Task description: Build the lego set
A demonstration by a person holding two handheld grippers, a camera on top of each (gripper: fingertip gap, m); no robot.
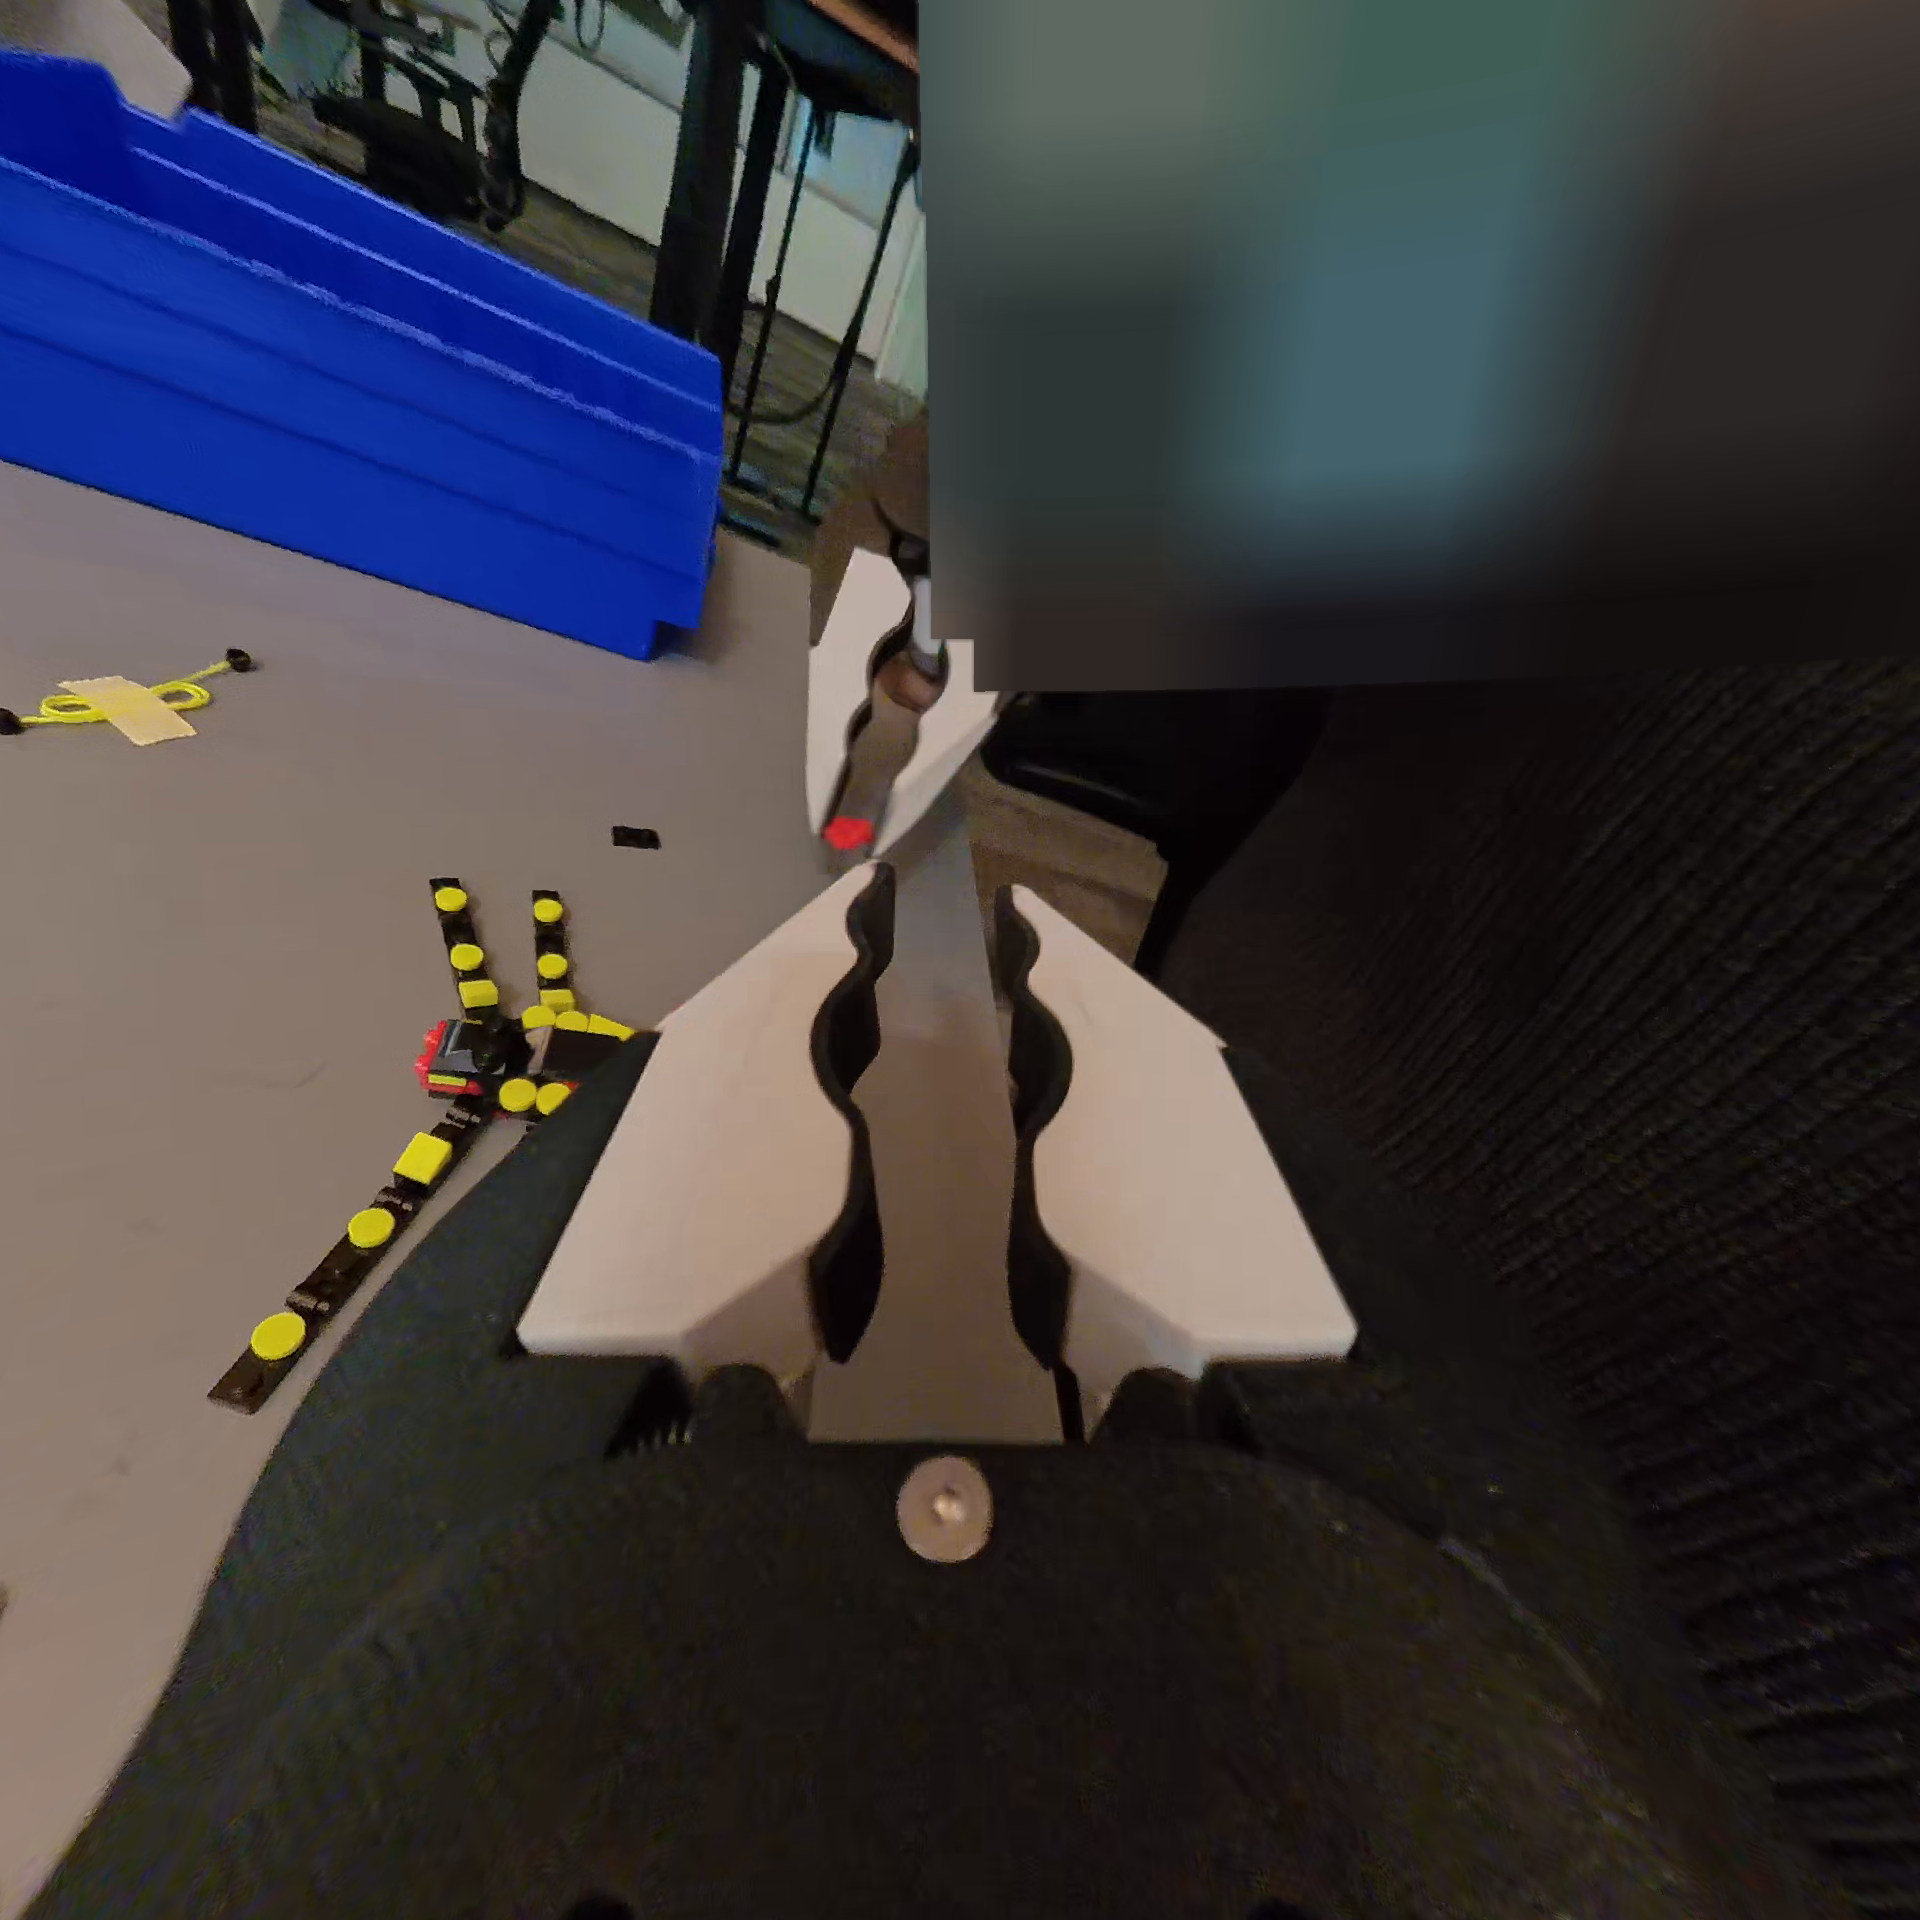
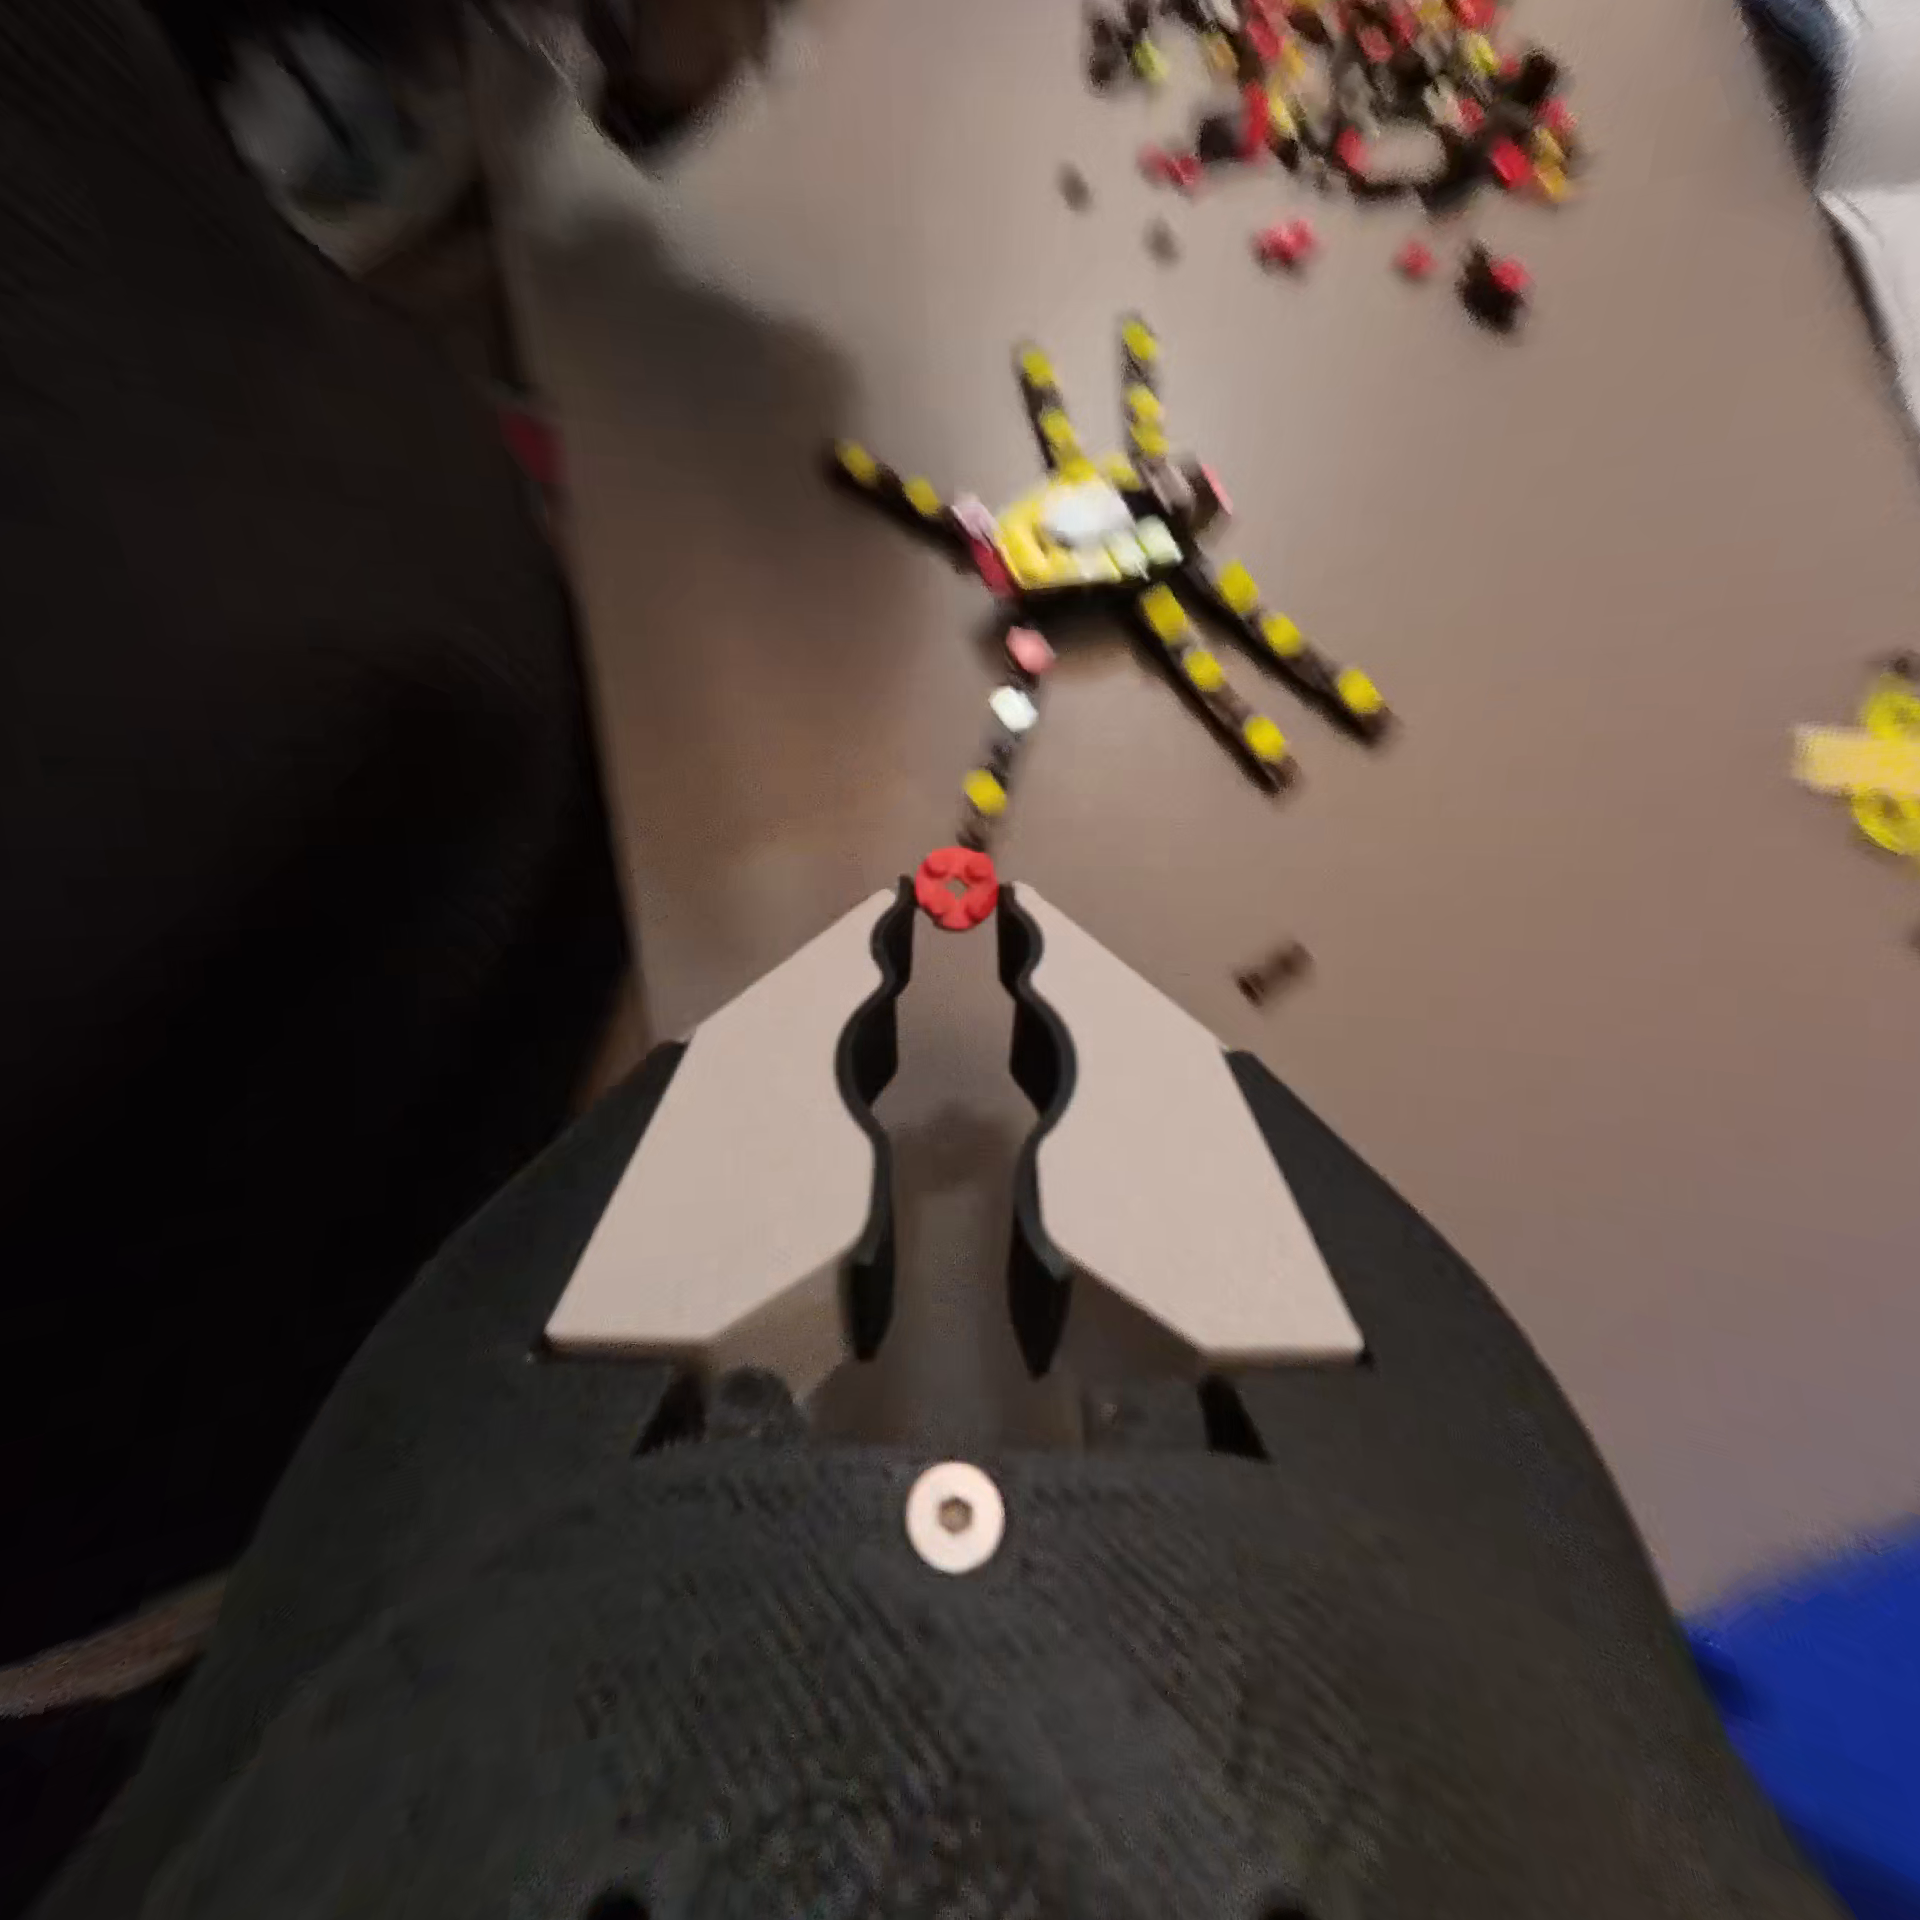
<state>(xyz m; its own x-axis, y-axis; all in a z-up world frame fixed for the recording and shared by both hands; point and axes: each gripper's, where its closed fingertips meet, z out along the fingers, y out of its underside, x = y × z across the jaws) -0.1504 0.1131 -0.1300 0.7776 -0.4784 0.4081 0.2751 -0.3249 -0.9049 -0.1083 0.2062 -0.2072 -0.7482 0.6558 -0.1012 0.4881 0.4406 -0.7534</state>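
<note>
Fingers of the left gripper (image 1: pixel 940 904) stand parted and empty beside the black-and-yellow lego model (image 1: pixel 488 1049) on the grey table (image 1: pixel 260 935). Right wrist view: the right gripper (image 2: pixel 957 902) pinches a round red plate (image 2: pixel 957 886) above the model (image 2: pixel 1091 540); seating it likely comes next, needing careful stud alignment.

Bare grey table (image 2: pixel 1558 1143) lies open at three o'clock of the black-and-yellow model (image 2: pixel 1101 540); a loose-brick pile (image 2: pixel 1351 94) crowds one o'clock.
</note>
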